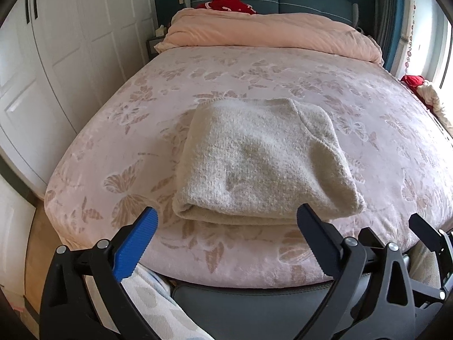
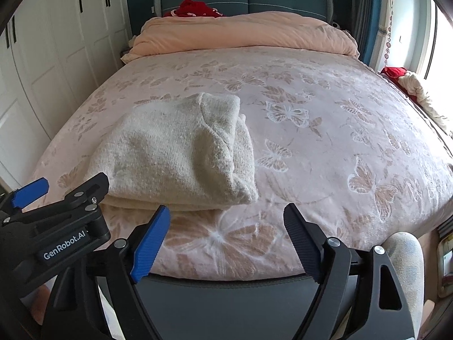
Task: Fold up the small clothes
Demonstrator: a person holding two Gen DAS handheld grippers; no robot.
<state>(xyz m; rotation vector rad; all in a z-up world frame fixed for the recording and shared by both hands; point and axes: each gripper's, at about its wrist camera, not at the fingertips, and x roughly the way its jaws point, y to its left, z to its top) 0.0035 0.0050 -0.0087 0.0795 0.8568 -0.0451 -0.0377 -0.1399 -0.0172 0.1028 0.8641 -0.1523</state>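
A cream knitted garment (image 1: 260, 161) lies folded in a thick rectangle on the pink butterfly-patterned bed (image 1: 311, 85). It also shows in the right wrist view (image 2: 172, 153), left of centre. My left gripper (image 1: 226, 218) is open and empty, just short of the garment's near folded edge. My right gripper (image 2: 226, 215) is open and empty, near the garment's near right corner, over the bed's foot edge. The left gripper (image 2: 31, 189) shows at the left of the right wrist view, and the right gripper's fingers (image 1: 424, 226) show at the right of the left wrist view.
A peach duvet (image 1: 269, 31) is bunched at the head of the bed, with red fabric (image 1: 229, 2) behind it. White wardrobe doors (image 1: 56, 56) run along the left. Red and cream cloth (image 2: 407, 82) lies by the window on the right. The bed (image 2: 339, 113) extends right of the garment.
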